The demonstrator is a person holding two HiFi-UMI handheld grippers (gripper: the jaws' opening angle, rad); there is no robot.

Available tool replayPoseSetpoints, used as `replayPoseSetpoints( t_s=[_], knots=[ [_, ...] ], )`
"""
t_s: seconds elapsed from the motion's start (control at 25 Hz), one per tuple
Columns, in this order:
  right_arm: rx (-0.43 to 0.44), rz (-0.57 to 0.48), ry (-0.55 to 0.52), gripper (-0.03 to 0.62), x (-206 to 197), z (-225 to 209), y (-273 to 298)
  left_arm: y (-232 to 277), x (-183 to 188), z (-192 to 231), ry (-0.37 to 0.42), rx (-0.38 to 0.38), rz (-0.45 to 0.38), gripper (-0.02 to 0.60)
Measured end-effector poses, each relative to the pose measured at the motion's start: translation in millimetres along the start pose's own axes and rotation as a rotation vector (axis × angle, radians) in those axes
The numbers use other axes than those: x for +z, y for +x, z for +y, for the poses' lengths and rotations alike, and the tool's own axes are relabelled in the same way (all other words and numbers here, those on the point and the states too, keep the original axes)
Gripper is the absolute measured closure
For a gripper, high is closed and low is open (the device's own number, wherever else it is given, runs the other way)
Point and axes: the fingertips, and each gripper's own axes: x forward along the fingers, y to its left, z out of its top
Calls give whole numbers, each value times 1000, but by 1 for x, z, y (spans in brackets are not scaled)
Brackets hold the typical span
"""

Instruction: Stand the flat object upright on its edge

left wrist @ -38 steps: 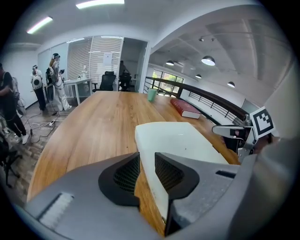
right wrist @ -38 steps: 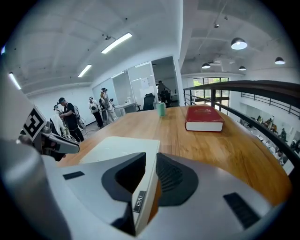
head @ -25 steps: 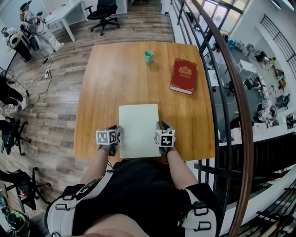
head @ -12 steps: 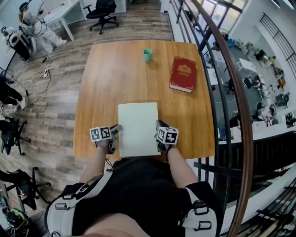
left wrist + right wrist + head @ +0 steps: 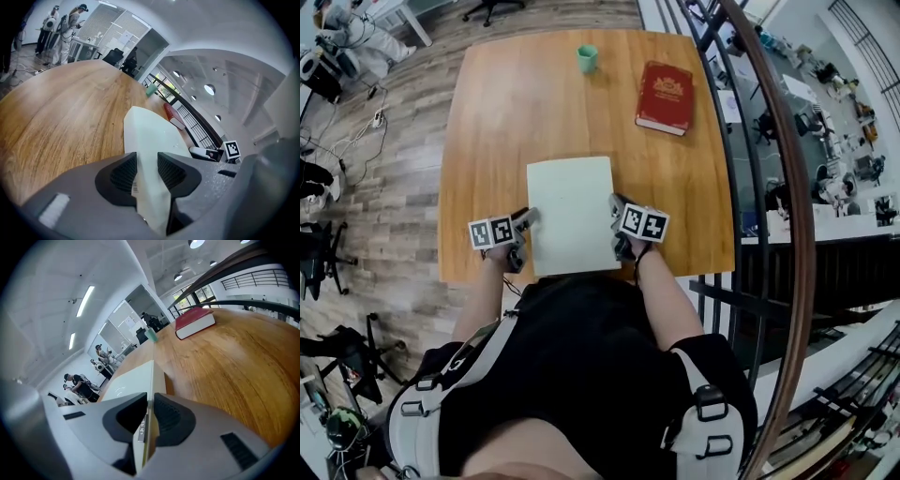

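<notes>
A pale green flat book point(image 5: 572, 211) lies lengthwise at the front of the wooden table point(image 5: 506, 122). My left gripper point(image 5: 525, 220) holds its left edge near the front corner. In the left gripper view the book point(image 5: 150, 136) fills the gap between the pads of the left gripper point(image 5: 146, 171), whose jaws are opening. My right gripper point(image 5: 616, 208) grips the right edge. In the right gripper view that gripper point(image 5: 149, 416) is shut on the thin edge of the book point(image 5: 136, 380). The near end looks slightly raised, with a shadow beneath it.
A red book point(image 5: 666, 94) lies flat at the far right of the table, and a green cup point(image 5: 587, 58) stands at the far edge. A curved railing point(image 5: 769, 187) runs along the table's right side. Chairs and people are on the floor beyond the far left.
Both marker cubes have swung outward from the book's sides. The book sits at the same spot near the table's front edge, with both grippers still on it.
</notes>
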Motion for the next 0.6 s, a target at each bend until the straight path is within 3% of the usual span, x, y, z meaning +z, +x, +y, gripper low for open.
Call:
replayPoseSetpoints(
  t_s=[0.4, 0.6],
  knots=[
    [53, 25, 39, 556, -3, -2, 2, 1, -3, 2, -7, -7, 17, 453],
    [36, 41, -18, 532, -2, -5, 0, 3, -3, 2, -8, -13, 19, 453]
  ],
)
